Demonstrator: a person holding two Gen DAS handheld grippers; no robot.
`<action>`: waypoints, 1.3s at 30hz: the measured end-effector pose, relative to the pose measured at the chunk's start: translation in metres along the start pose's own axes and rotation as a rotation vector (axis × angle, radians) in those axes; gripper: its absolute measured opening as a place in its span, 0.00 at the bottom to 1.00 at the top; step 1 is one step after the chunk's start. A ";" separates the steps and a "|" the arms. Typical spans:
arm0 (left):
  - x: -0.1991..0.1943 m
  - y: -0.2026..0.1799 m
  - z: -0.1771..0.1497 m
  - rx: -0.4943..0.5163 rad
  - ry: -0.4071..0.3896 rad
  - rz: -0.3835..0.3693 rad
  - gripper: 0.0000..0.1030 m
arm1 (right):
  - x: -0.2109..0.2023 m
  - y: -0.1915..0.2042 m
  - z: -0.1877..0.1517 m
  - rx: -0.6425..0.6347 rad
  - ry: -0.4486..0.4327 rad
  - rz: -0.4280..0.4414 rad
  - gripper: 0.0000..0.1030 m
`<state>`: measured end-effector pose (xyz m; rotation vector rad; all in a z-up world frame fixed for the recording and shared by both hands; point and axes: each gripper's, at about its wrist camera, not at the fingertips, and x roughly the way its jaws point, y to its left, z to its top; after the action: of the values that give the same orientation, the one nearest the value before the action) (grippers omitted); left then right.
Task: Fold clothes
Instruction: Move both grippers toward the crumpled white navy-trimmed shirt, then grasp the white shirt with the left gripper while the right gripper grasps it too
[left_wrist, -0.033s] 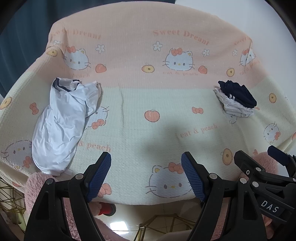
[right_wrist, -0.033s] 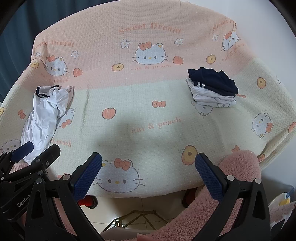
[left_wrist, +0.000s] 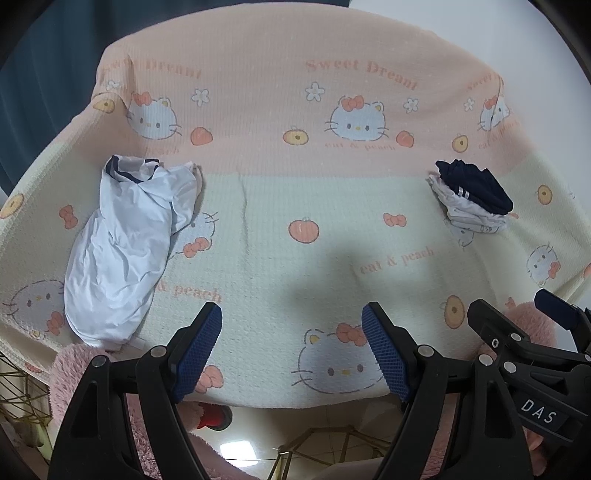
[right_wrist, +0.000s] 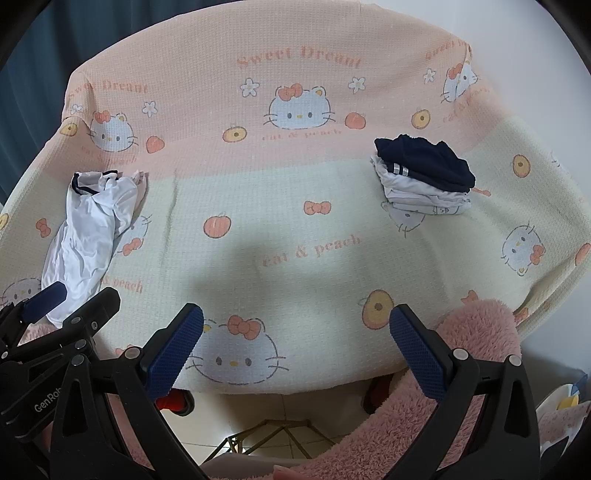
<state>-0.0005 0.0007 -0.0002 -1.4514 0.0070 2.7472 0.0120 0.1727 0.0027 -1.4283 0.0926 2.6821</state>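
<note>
On the blanket-covered tabletop (left_wrist: 295, 236) we see no change vs the earlier frame. Left claw (left_wrist: 291, 354) and right claw (right_wrist: 295, 350) both gape wide w/ nothing between them, hovering over the near edge. White shirt (left_wrist: 122, 251) lies crumpled far left, folded stack (right_wrist: 424, 181) far right. Wide bare middle btwn them. Pink fuzzy sleeve (right_wrist: 476, 339) at near-right edge.
</note>
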 end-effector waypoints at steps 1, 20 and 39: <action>0.001 -0.001 0.000 0.002 0.003 0.004 0.78 | 0.001 0.000 0.000 -0.002 0.001 -0.002 0.99; 0.047 0.112 0.056 -0.170 -0.030 0.058 0.78 | 0.033 0.085 0.041 -0.309 -0.046 0.121 0.99; 0.189 0.307 0.084 -0.504 0.083 0.139 0.78 | 0.202 0.299 0.106 -0.490 0.134 0.251 0.88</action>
<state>-0.1866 -0.2993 -0.1127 -1.7236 -0.6494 2.9332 -0.2224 -0.1011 -0.1043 -1.8370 -0.4341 2.9411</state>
